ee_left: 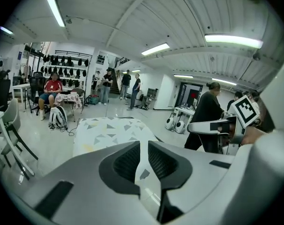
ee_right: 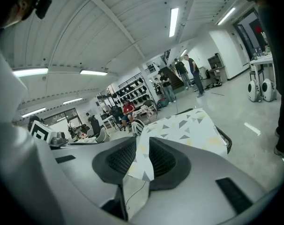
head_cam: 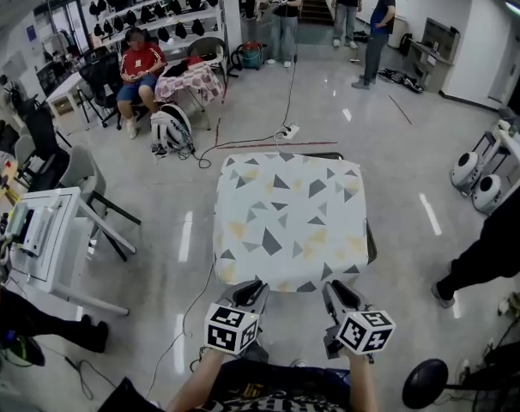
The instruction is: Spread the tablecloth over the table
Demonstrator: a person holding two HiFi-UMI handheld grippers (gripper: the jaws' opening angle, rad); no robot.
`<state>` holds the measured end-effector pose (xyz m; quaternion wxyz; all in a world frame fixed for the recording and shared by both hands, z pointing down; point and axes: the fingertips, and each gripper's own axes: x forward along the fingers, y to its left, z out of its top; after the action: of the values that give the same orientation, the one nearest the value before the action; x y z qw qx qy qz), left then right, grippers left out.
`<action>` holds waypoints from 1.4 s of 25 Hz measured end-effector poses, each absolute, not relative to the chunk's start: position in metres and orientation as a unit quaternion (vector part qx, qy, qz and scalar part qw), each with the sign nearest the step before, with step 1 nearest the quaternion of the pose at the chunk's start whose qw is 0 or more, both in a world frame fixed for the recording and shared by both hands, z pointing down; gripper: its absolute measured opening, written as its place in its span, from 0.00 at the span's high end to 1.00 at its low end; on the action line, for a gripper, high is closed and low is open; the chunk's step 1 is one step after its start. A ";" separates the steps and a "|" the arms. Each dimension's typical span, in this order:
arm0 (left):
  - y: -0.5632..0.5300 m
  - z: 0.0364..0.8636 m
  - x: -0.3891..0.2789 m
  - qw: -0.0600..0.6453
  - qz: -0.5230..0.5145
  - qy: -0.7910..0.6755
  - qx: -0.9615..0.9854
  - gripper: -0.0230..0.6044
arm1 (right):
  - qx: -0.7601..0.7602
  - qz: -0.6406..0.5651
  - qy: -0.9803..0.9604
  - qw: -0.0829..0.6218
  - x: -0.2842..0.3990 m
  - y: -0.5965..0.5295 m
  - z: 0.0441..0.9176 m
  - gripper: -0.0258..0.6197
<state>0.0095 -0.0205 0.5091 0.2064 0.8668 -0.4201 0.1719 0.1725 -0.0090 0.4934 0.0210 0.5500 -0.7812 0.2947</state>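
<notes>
A white tablecloth [head_cam: 290,221] with grey and yellow triangles lies draped over a small dark table [head_cam: 371,245] in front of me. My left gripper [head_cam: 251,292] holds its near left corner and my right gripper [head_cam: 337,292] its near right corner. In the left gripper view a thin fold of the cloth [ee_left: 143,170] is pinched between the black pads [ee_left: 128,161], and the rest of the cloth [ee_left: 109,130] stretches away beyond. In the right gripper view the cloth corner [ee_right: 144,161] is clamped between the pads [ee_right: 121,158], with the cloth [ee_right: 189,128] running out over the table edge [ee_right: 226,142].
A white desk [head_cam: 50,230] and a grey chair [head_cam: 88,187] stand to the left. A cable [head_cam: 243,140] crosses the floor behind the table. A person's dark legs [head_cam: 492,256] are close at the right, by a black stool [head_cam: 427,383]. Other people are far back.
</notes>
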 end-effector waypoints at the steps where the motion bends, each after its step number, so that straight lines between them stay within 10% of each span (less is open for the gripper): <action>1: -0.013 0.506 0.017 0.204 0.169 -0.421 0.867 0.87 | 0.546 0.293 -0.784 0.020 0.177 0.000 0.490 0.81; 35: 0.141 0.460 0.119 0.167 0.111 -0.382 0.902 0.91 | 0.434 0.231 -0.871 0.014 0.195 0.142 0.446 0.94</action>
<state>0.1189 0.1414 0.4604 0.1667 0.9021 -0.3820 0.1115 0.1948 0.1417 0.4457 0.0144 0.4336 -0.8710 0.2306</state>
